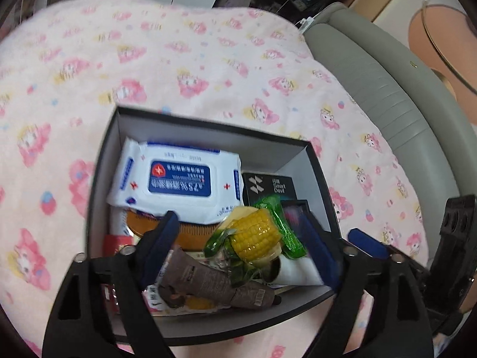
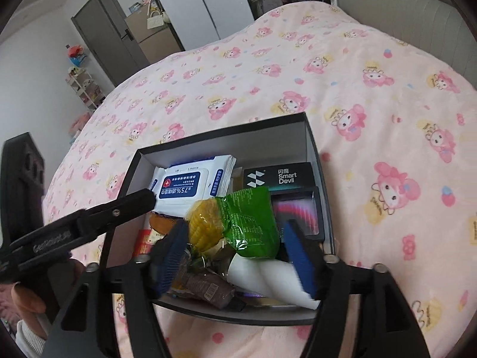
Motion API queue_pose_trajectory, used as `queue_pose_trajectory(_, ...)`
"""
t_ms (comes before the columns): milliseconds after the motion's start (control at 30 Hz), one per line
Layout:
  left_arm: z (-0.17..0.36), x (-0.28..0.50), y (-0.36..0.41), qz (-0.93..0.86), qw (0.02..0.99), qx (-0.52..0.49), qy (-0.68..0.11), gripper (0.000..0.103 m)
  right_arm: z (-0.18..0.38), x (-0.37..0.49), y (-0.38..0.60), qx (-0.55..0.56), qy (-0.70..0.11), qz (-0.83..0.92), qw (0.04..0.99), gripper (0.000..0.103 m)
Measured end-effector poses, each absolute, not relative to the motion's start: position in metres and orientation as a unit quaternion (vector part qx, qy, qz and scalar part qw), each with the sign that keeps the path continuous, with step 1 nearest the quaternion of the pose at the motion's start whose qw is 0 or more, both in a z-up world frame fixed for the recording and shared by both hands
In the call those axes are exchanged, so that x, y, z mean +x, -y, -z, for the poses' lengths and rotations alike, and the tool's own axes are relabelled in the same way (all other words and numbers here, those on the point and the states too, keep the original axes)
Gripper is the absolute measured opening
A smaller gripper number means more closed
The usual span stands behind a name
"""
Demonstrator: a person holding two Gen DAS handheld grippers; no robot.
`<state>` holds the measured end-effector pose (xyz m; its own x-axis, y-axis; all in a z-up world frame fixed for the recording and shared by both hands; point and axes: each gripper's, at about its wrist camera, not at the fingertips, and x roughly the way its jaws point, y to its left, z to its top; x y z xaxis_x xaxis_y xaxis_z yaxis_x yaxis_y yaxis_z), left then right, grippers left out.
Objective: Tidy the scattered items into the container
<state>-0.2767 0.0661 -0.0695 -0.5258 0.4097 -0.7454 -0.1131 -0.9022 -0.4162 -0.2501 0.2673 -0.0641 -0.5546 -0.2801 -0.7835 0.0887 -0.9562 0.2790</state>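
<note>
A black box with white walls (image 1: 110, 161) (image 2: 268, 137) sits on the pink patterned bedspread (image 1: 208, 59). Inside lie a white wipes pack (image 1: 179, 179) (image 2: 190, 183), a black "Smart Devil" carton (image 1: 268, 186) (image 2: 280, 176), a vacuum-packed corn cob in green film (image 1: 256, 235) (image 2: 238, 223), a brown tube (image 1: 208, 283), a white tube (image 2: 268, 280) and an orange comb (image 1: 190, 234). My left gripper (image 1: 238, 216) hangs open over the box, its pads either side of the corn without pressing it. My right gripper (image 2: 235, 223) is open above the same pile.
A grey padded headboard (image 1: 381, 89) borders the bed on the right. In the right wrist view a hand (image 2: 26, 298) holds the left gripper's body at the lower left. A door (image 2: 104, 29) and shelves (image 2: 83, 86) stand beyond the bed.
</note>
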Motion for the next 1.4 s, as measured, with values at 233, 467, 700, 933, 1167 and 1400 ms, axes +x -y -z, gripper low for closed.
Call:
queue_pose_trajectory(233,0.021,-0.262,-0.055,-0.896,0.119,-0.409,0.128,0.099,0.033,-0.239,-0.257,0.441,0.074,0.893,0.055,0.087)
queue_pose_trajectory(467,-0.039,-0.230,-0.037,-0.926,0.102,-0.350,0.102,0.102,-0.022,-0.218,-0.246,0.402,0.058,0.913,0.031,0.087)
queue_pose_trajectory(700,-0.087,-0.183,-0.029,-0.944,0.084,-0.312,0.063,0.102,-0.070,-0.179,-0.230,0.362,0.032,0.932,-0.001,0.087)
queue_pose_trajectory(933,-0.110,-0.125,-0.031,-0.953,0.060,-0.295,0.036,0.102,-0.095,-0.124,-0.224,0.328,0.033,0.944,0.008,0.087)
queue_pose_trajectory(1167,-0.104,-0.079,-0.030,-0.954,0.061,-0.294,0.028,0.102,-0.089,-0.094,-0.210,0.313,-0.009,0.950,0.003,0.088)
queue_pose_trajectory(1400,-0.093,-0.047,-0.019,-0.950,0.033,-0.307,0.050,0.102,-0.078,-0.064,-0.212,0.317,0.018,0.948,-0.001,0.088)
